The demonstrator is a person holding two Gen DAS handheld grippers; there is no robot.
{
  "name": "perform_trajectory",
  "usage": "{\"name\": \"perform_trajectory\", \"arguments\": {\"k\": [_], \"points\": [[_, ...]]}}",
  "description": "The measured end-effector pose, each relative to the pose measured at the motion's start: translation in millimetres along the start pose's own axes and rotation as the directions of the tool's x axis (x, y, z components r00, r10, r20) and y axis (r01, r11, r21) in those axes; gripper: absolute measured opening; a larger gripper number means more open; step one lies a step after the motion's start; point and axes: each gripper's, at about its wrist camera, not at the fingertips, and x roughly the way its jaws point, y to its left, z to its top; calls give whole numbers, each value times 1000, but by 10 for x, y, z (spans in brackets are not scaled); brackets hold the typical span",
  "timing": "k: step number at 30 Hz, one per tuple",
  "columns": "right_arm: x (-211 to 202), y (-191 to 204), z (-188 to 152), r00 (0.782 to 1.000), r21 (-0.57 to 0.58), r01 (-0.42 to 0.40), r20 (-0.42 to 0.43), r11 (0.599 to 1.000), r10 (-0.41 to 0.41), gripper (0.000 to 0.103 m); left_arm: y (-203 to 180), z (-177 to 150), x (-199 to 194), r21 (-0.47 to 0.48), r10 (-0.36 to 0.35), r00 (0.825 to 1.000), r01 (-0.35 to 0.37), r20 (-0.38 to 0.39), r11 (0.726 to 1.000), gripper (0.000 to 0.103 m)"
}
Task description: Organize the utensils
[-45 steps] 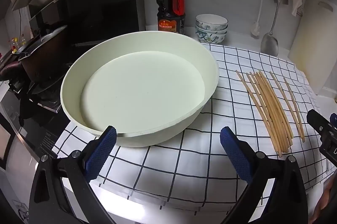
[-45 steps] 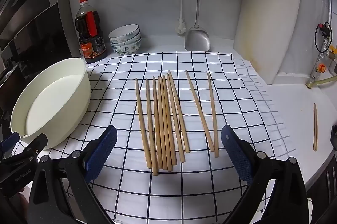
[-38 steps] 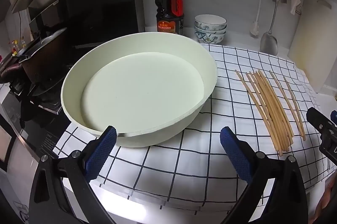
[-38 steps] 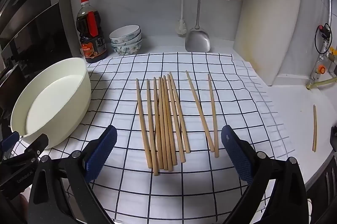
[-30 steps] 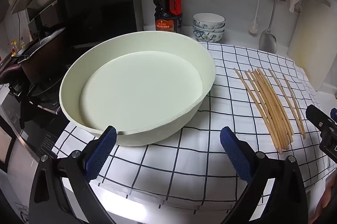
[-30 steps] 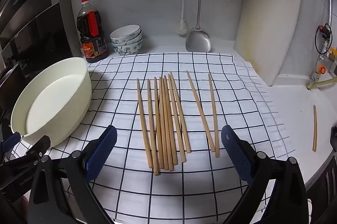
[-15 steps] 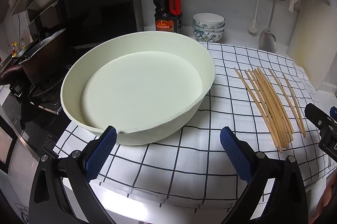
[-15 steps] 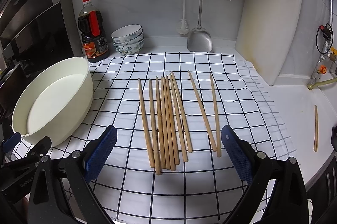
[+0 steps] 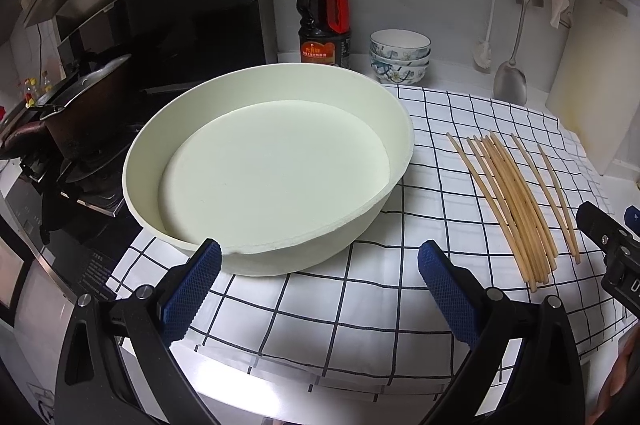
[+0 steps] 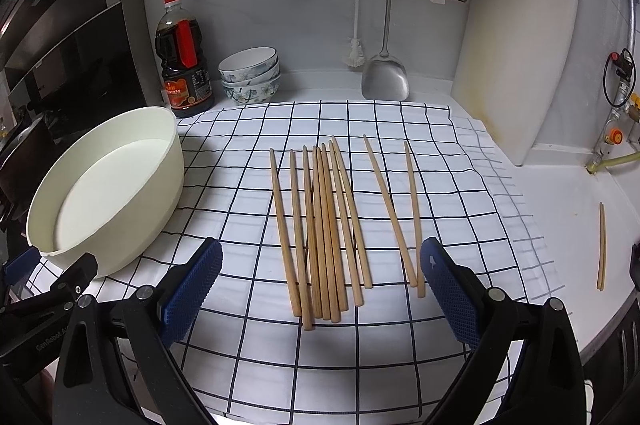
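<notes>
Checked cloth (image 10: 400, 345) on counter (image 10: 568, 193) (white)

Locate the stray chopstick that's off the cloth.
In the right wrist view, the stray chopstick lies alone on the bare white counter, right of the checked cloth and well apart from the chopsticks on the cloth, near the counter's front edge.

oil bottle (image 10: 182, 65) | stacked bowls (image 10: 250, 75) | hanging spatula (image 10: 385, 73) | cutting board (image 10: 520, 49) leaning on wall
</notes>
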Motion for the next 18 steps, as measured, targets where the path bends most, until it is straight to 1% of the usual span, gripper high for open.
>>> {"name": "perform_trajectory", "arguments": {"k": [18], "points": [[5,-1,-11,1000,4,-9,-1,1000,9,95,3,7,-4,-1,-1,1000,1,1,1000,97]]}}
